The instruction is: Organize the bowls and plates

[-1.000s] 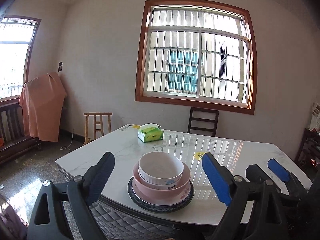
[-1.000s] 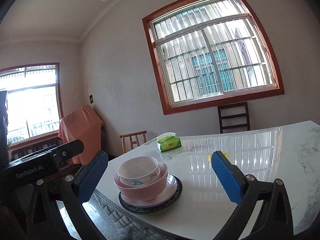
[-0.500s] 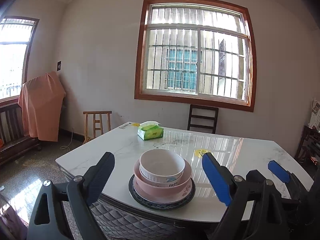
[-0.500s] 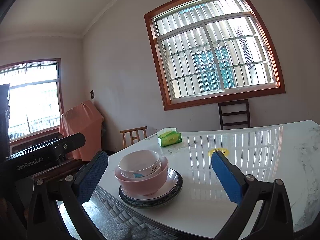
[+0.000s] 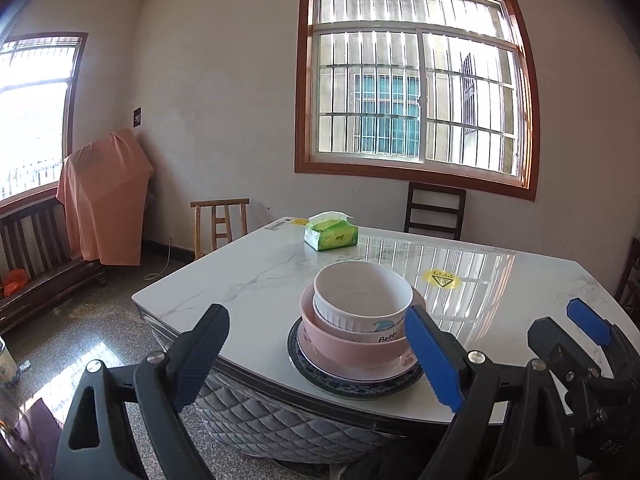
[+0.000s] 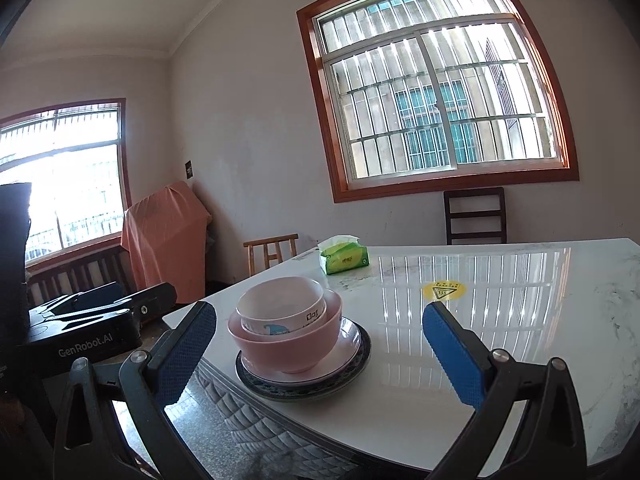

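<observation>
Left gripper (image 5: 322,354): fingers spread wide, empty, held short of the table (image 5: 248,276) edge. Stack near that edge: white bowl (image 5: 362,300) nested in pink bowl (image 5: 348,340), on a white plate (image 6: 344,350) over a blue-rimmed plate (image 5: 352,386). Tissue pack (image 5: 331,236) lies farther back. Right gripper (image 6: 320,354): spread wide, empty, just right of the stack

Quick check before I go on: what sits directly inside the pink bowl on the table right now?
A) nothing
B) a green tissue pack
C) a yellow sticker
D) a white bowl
D: the white bowl nests inside the pink bowl, which stands on the stacked plates; both grippers are open and hold nothing.
</observation>
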`<state>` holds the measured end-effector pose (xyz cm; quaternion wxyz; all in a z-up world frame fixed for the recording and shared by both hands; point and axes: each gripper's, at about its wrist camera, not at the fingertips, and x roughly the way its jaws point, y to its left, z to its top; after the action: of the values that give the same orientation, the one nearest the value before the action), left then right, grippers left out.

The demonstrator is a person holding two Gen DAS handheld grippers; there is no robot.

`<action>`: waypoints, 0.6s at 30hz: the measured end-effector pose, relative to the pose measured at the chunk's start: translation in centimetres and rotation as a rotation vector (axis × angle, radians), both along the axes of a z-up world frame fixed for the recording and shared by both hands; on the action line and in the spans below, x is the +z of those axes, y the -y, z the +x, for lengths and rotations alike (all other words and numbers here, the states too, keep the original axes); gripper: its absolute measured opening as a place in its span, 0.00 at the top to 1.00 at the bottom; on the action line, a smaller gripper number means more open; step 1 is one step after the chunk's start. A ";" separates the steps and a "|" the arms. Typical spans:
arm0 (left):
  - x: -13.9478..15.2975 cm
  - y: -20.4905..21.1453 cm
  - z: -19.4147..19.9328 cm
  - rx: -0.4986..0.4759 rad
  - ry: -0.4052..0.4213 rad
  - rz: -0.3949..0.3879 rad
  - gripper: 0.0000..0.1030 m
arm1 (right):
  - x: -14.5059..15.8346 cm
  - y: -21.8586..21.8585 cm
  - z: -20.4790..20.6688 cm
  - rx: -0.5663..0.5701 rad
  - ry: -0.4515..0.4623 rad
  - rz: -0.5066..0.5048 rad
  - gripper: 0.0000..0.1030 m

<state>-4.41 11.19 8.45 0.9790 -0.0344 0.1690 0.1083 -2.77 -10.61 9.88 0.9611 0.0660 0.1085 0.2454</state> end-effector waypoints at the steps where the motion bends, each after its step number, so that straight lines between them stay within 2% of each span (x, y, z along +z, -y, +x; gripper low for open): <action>1: -0.2 -0.1 0.2 0.002 -0.010 0.000 0.12 | -0.1 0.0 0.0 0.000 -0.002 0.000 0.00; 11: -1.4 -1.0 1.2 0.015 -0.045 -0.020 0.11 | -0.8 -0.4 0.3 0.007 -0.041 -0.019 0.00; 15: -1.9 -0.5 1.4 0.099 -0.038 0.052 0.10 | -1.2 -0.2 0.3 0.002 -0.052 -0.024 0.00; 18: -2.2 -0.5 1.7 0.105 -0.046 0.045 0.10 | -1.3 0.2 0.5 -0.002 -0.065 -0.017 0.00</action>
<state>-2.74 11.74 6.29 0.9684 -0.0188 0.1871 0.1639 -2.32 -10.81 8.56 0.9579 0.0659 0.1416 0.2410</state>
